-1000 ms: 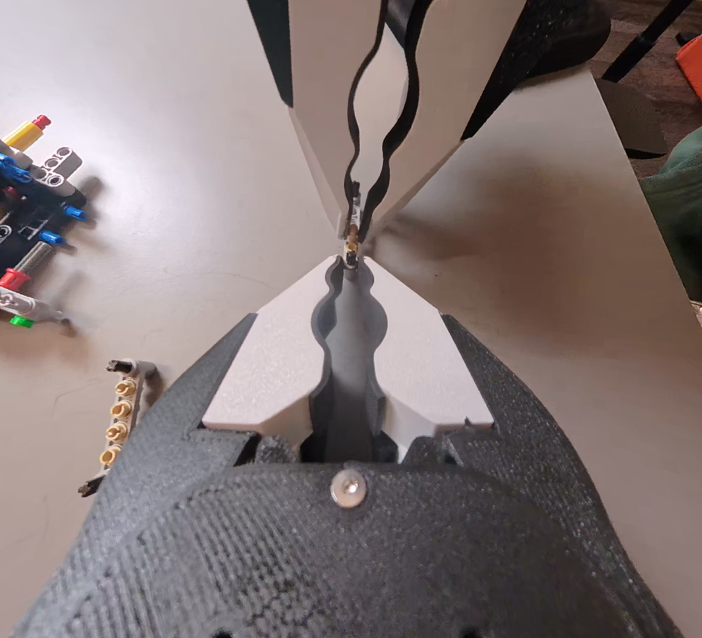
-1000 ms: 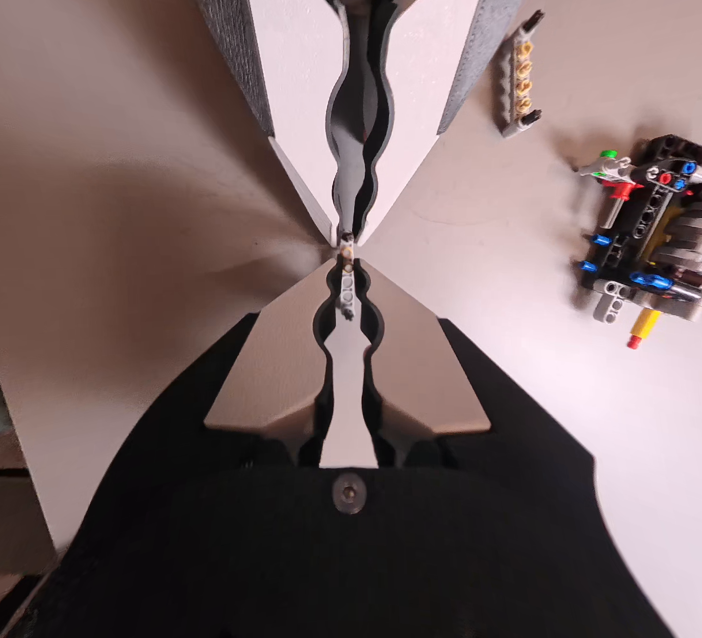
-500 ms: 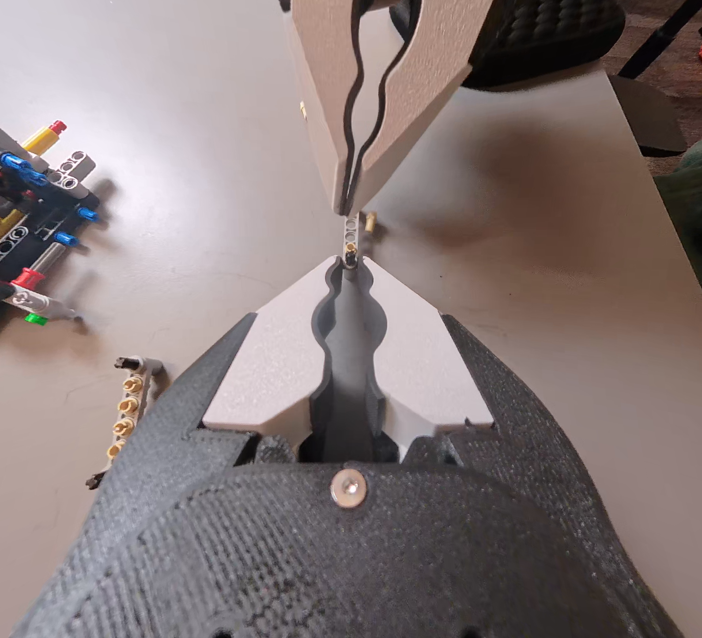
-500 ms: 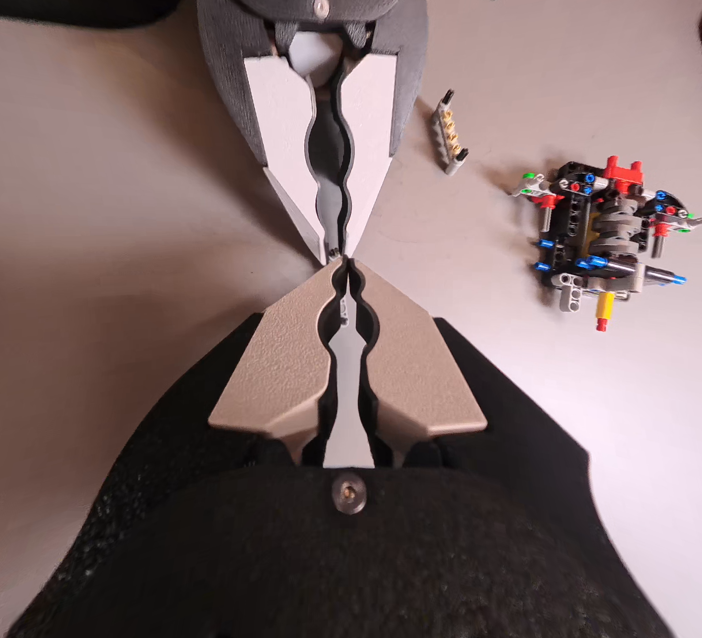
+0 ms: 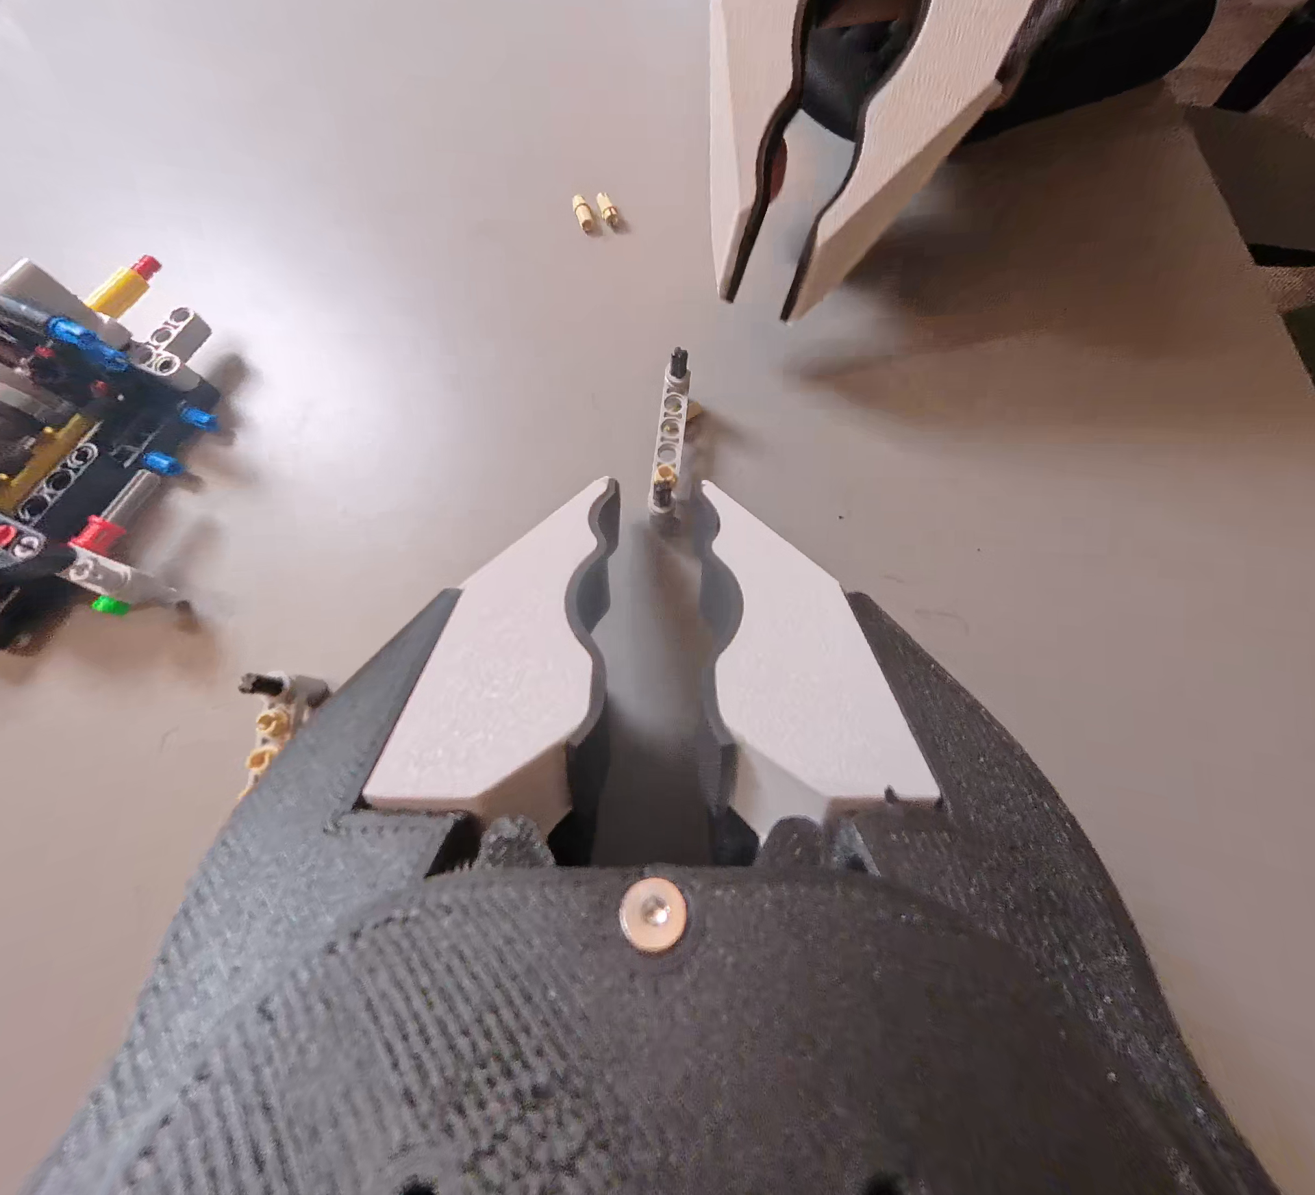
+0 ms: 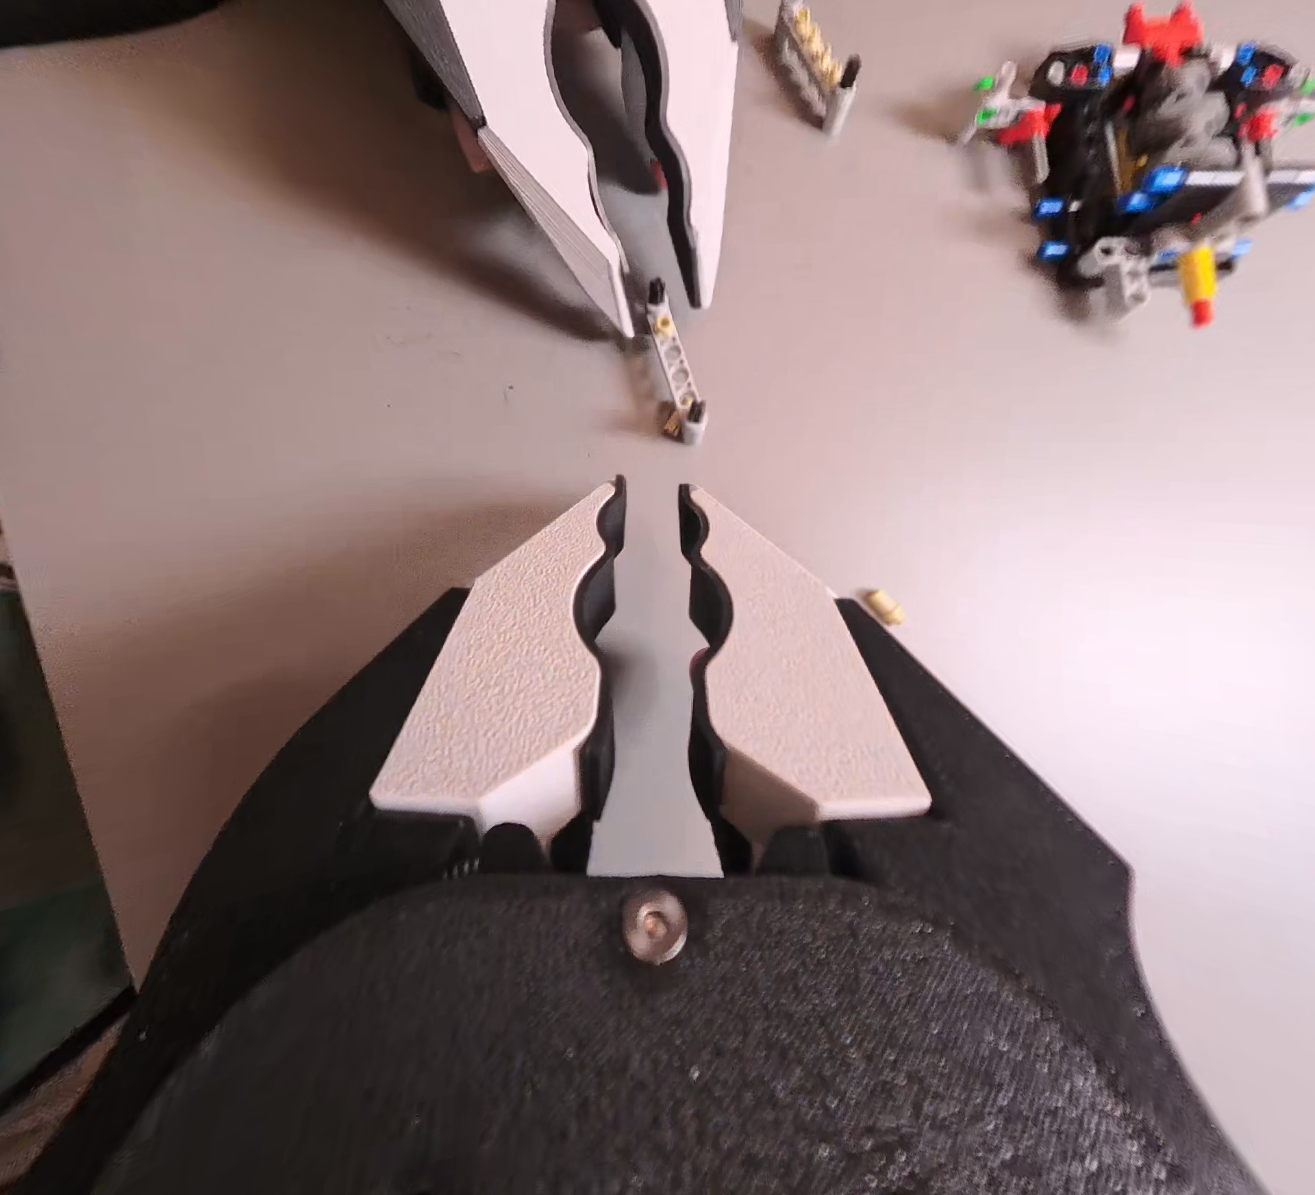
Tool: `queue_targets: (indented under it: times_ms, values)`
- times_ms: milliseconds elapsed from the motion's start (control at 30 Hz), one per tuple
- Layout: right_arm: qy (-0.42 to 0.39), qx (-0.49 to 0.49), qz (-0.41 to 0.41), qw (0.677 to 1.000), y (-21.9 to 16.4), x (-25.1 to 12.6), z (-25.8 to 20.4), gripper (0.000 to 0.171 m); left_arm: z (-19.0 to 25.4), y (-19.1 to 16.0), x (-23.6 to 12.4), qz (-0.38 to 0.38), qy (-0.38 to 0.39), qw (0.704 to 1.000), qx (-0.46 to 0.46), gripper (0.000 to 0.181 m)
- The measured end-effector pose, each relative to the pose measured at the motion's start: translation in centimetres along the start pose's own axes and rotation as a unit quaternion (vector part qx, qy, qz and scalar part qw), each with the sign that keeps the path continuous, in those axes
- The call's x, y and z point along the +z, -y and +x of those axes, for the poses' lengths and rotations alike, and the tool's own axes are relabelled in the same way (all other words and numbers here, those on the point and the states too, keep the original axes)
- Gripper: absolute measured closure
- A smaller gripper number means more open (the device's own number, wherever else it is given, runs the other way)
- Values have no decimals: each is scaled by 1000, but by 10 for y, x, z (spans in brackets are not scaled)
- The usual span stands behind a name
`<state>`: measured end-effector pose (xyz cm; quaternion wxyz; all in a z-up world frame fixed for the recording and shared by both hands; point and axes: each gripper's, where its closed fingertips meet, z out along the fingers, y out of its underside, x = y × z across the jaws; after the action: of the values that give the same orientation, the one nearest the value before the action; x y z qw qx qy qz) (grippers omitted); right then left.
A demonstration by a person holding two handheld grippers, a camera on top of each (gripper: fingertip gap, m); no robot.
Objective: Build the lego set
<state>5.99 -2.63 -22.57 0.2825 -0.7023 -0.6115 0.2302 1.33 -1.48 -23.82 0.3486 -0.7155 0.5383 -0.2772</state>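
Both grippers are open and hold nothing. The left gripper [image 5: 658, 499] has its tips on either side of one end of the little grey beam [image 5: 669, 431], but the jaws stand apart and I cannot tell whether they touch it. The right gripper [image 6: 651, 485] is open too, with a clear gap of table between its tips and the beam's other end.

The grey beam lies flat on the table [image 5: 356, 93], out in the open middle and away from the edges. It has a black pin at each end and a tan pin in one hole near the left gripper. Its long side runs straight from one gripper to the other, like a bridge between them. So the left gripper is the nearer one, and it would only need to close to catch the beam by its end.

One loose tan pin [image 5: 694, 410] sits touching or just beside the beam. Two more tan pins [image 5: 595, 212] lie together farther off. The big black model [image 6: 1153, 157] sits well apart, with another grey beam full of tan pins [image 6: 815, 58] between it and the left gripper.
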Motion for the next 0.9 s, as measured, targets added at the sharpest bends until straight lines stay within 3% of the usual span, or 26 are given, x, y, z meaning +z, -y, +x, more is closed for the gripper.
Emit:
queue_targets:
  times_ms: [100,367,467,533,567,633,700,767,900]
  values:
    - [-11,25,4,1000,-3,10,-3,156,-5,-1,8,-19,18,1000,12,175]
    - [-20,24,-11,999,10,32,4,152,-28,-4,4,-36,91,995,12,175]
    - [-38,-15,-40,998,10,38,8,167,-28,-2,-2,-21,94,995,7,161]
    - [-37,-39,-41,998,11,38,7,167,-24,9,-15,17,86,996,-1,162]
    - [-42,-38,-25,998,14,37,9,168,-20,15,-22,40,76,996,-13,163]
    - [-33,-34,82,995,40,26,4,167,-6,24,-35,83,30,995,-56,164]
    - [-36,7,221,975,74,0,5,168,6,38,-46,144,-21,984,-104,162]
    - [-10,113,337,935,101,-28,9,167,9,59,-57,204,-21,973,-111,157]
    - [82,335,506,791,127,-62,12,168,8,98,-83,279,92,956,-14,157]
